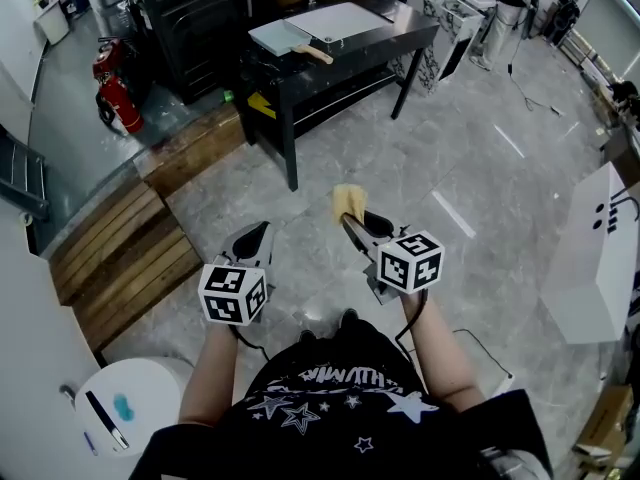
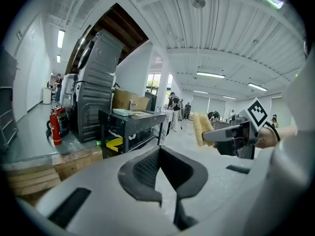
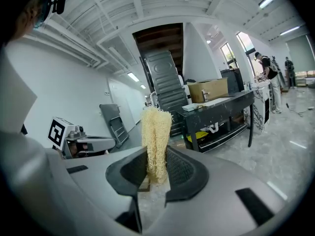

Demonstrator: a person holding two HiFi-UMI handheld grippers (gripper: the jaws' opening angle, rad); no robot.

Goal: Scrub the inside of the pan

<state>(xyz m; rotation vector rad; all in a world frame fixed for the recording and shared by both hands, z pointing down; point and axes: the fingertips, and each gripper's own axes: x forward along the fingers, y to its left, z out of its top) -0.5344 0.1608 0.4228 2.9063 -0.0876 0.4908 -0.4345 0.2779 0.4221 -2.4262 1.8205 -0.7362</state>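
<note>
Across open floor, the pan (image 1: 282,36) lies on the far worktop (image 1: 405,30), so step close before scrubbing, right gripper (image 3: 155,168) clamped on the scrubber (image 3: 156,136), left gripper (image 2: 165,173) closed, empty.

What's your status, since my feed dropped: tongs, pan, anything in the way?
Left tongs shut, empty. Right tongs shut on yellow scrubber. Pan on black table ahead, untouched. No obstacle seen between.

Yellow amid grey
Scrubber (image 3: 156,141) straw-yellow; table (image 1: 405,30) black; fire extinguisher (image 1: 118,103) red; floor (image 1: 470,148) veined grey; planks (image 1: 120,258) brown.
</note>
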